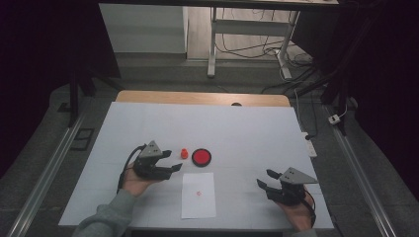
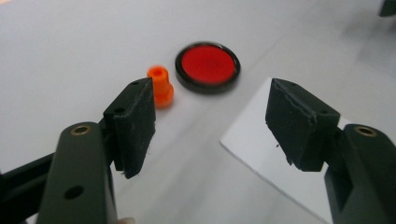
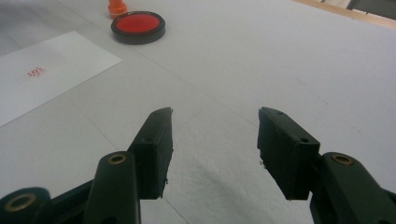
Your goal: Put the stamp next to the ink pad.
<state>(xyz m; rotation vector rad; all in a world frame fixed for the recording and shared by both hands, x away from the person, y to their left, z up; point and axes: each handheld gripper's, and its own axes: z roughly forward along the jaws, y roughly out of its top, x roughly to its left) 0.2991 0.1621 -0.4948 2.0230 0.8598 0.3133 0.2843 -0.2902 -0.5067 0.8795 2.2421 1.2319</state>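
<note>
Orange stamp (image 2: 160, 85): smooth moulded plastic with a slight sheen; red ink pad (image 2: 207, 67): glossy black plastic rim around a matt, felt-like red face. Sheet of paper (image 1: 198, 194): thin, flat, matt white, lying on a matt white table cover (image 1: 247, 133) with faint creases, bare pale wood showing at the table's far edge. Left gripper (image 2: 210, 126) and right gripper (image 3: 215, 149): matt black plastic jaws faced with dull, rough-edged rubbery pads, with small brass-coloured metal inserts.
</note>
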